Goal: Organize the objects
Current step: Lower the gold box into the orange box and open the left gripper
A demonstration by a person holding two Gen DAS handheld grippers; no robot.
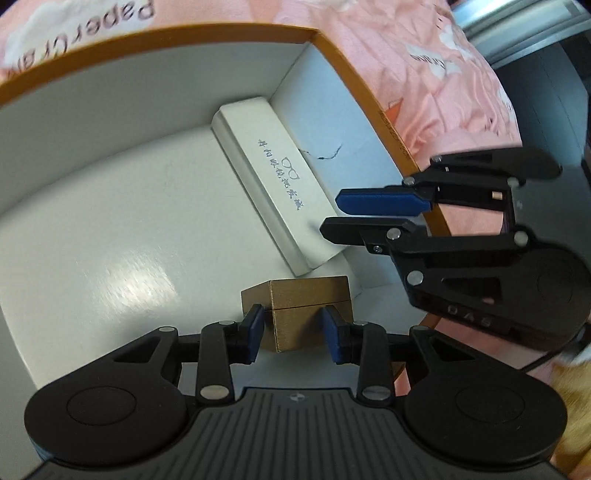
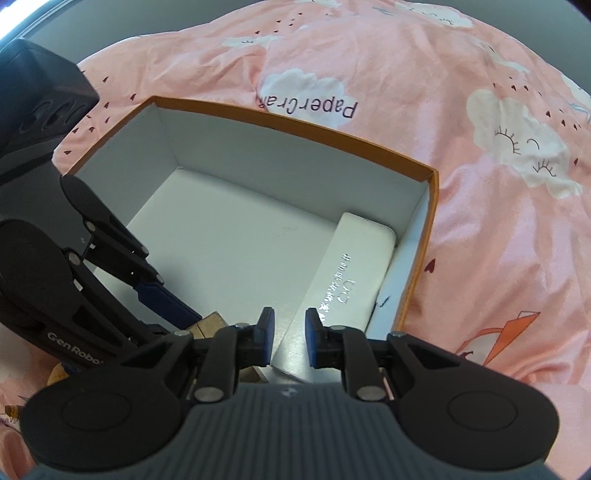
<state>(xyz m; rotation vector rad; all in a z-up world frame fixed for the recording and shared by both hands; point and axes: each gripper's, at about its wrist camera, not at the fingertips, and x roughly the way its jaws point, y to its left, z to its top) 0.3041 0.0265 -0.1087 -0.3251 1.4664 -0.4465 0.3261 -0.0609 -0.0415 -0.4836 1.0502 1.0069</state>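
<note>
From the left wrist, the left gripper (image 1: 293,334) clamps its blue pads on a small brown box (image 1: 295,314) low inside the orange-rimmed carton (image 1: 147,35), just beside a long white case (image 1: 273,184) lying along the carton's wall. From the right wrist, the right gripper (image 2: 289,341) hangs closed and empty over the white case (image 2: 354,273); the carton (image 2: 295,122) sits on a pink bed cover (image 2: 480,221).

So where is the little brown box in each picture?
Left wrist view: the little brown box sits low in the middle, on the floor of the big orange box, between the left tool's blue pads.
Right wrist view: only a corner of it peeks out at lower left, behind the left tool.
Shared landmark: the long white case lying by the big box's wall.
</note>
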